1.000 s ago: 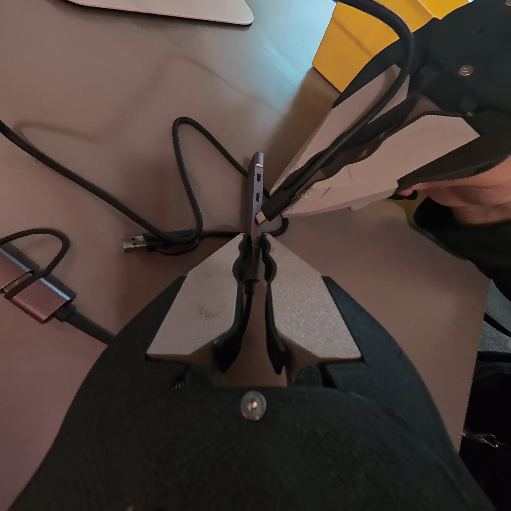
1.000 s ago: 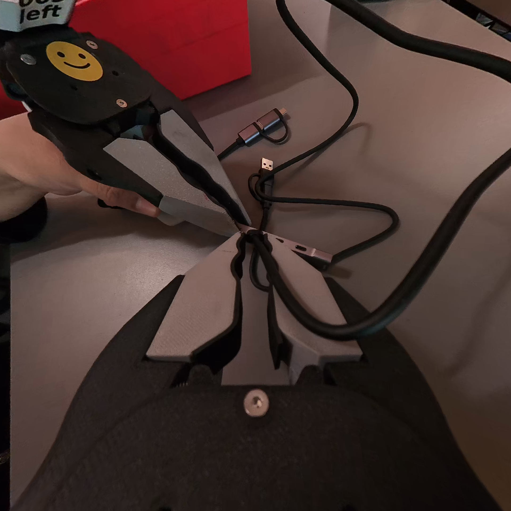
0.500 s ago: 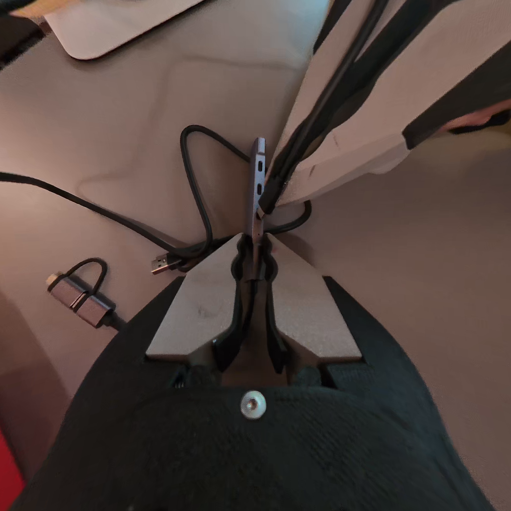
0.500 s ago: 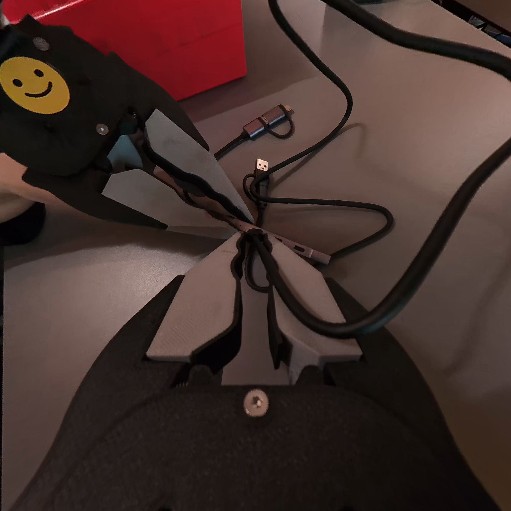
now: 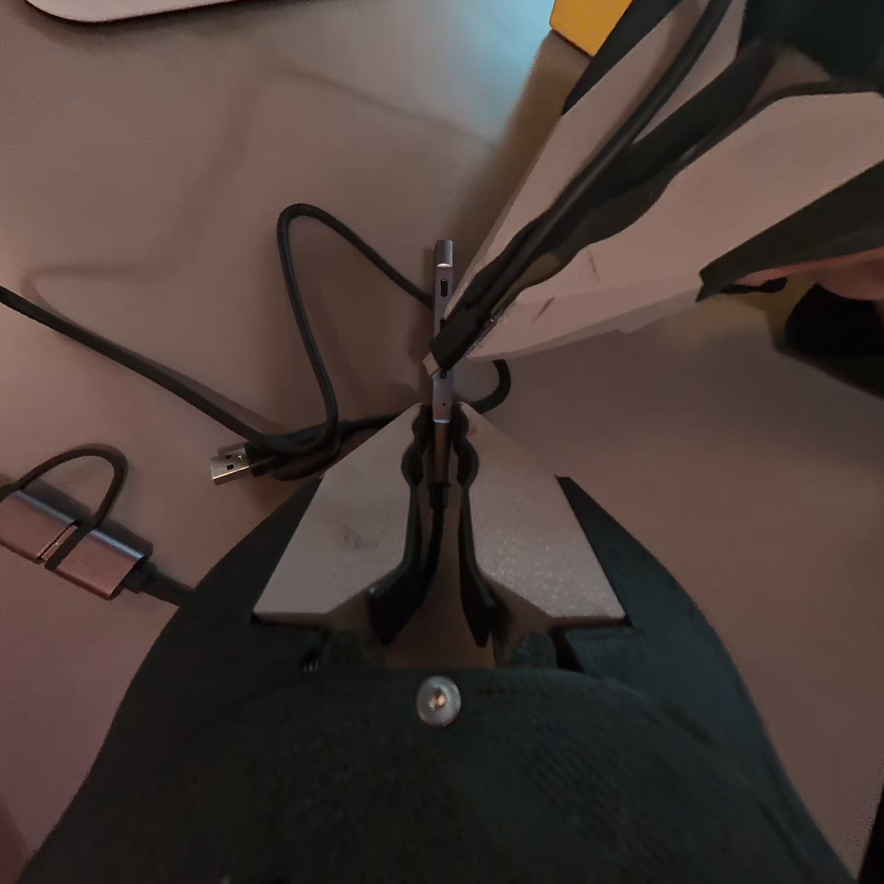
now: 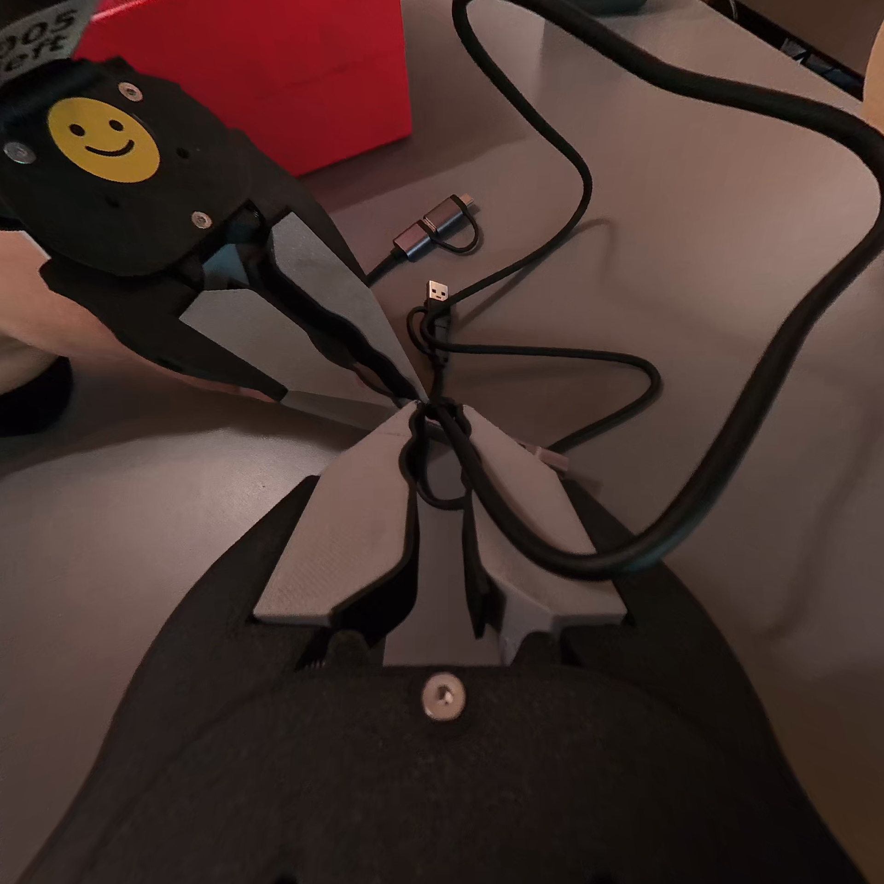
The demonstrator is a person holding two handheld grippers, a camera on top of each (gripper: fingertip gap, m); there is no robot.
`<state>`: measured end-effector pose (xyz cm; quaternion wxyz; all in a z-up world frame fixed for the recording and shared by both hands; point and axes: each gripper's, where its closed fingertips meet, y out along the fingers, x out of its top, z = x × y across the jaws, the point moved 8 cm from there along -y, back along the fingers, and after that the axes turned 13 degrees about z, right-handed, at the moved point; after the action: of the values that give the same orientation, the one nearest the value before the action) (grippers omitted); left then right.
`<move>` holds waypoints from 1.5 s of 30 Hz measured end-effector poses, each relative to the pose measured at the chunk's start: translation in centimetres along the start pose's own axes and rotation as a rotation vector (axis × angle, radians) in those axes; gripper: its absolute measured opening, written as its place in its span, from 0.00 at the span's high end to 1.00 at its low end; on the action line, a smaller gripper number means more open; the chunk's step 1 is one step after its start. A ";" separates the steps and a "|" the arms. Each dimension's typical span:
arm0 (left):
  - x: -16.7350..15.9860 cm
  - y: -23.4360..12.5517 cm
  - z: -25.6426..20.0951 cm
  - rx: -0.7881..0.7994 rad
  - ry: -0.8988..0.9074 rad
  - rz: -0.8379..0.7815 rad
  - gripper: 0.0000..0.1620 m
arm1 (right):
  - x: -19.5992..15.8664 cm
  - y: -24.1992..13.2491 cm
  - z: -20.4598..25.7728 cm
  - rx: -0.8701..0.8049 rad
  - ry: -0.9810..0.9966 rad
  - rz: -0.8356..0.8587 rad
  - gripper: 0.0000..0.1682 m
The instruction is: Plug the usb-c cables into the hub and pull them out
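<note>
Big grey table (image 6: 669,268) under it all, with open room on the near right side in the left wrist view. Only in the right wrist view: a red box (image 6: 268,71) at the far left and a thick black cable (image 6: 717,478) looping over the right finger. Only in the left wrist view: a yellow corner (image 5: 574,28) far off. Left gripper (image 5: 442,416) closed on the thin grey hub (image 5: 444,287), held on its edge, long side pointing straight away. Right gripper (image 6: 437,409) closed on the usb-c cable (image 5: 461,330), its plug slanting down at the side of the hub, just touching. Can't tell if it is pushed in. Loose usb plug (image 6: 437,292) and small grey adapter (image 6: 430,229) lying past the grippers, close together
</note>
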<state>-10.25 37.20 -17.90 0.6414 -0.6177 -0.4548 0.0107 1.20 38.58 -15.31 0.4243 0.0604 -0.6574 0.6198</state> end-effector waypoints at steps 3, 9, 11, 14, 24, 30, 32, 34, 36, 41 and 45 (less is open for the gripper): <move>-0.1 0.1 -0.1 0.022 0.018 -0.014 0.95 | 0.0 0.2 0.1 0.007 -0.001 0.010 0.95; -0.2 0.2 -0.5 0.076 0.075 -0.034 0.95 | 0.0 0.2 0.3 -0.004 -0.014 0.014 0.95; -0.2 0.3 -0.6 0.090 0.096 -0.028 0.95 | 0.1 0.0 0.3 -0.002 -0.010 0.009 0.95; -0.2 0.4 -0.9 0.170 0.185 -0.023 0.95 | 0.0 -0.4 0.2 -0.010 -0.010 0.002 0.95; 0.6 -1.2 -1.3 0.614 0.389 -0.162 0.96 | 0.6 -1.5 0.4 -0.061 -0.034 -0.102 0.95; 0.3 -1.5 -1.2 0.629 0.377 -0.170 0.96 | 1.1 -1.6 0.8 -0.114 -0.053 -0.166 0.95; 0.3 -1.4 -1.3 0.645 0.390 -0.159 0.96 | 1.1 -1.4 0.8 -0.089 -0.031 -0.180 0.95; 0.4 -1.3 -1.5 0.664 0.401 -0.158 0.96 | 1.1 -1.3 0.7 -0.053 0.000 -0.187 0.94; 0.4 -1.3 -1.5 0.665 0.399 -0.157 0.96 | 1.1 -1.2 0.5 -0.035 0.028 -0.199 0.94; 0.6 -1.4 -1.4 0.664 0.363 -0.160 0.96 | 1.3 -1.1 0.7 -0.088 0.071 -0.216 0.94; 0.8 -1.1 -1.2 0.663 0.324 -0.145 0.96 | 1.6 -0.6 1.0 -0.190 0.052 -0.202 0.95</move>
<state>-9.64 36.49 -16.33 0.8693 -0.3365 -0.3619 0.0138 0.14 38.30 -13.73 0.5053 0.0700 -0.6924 0.5102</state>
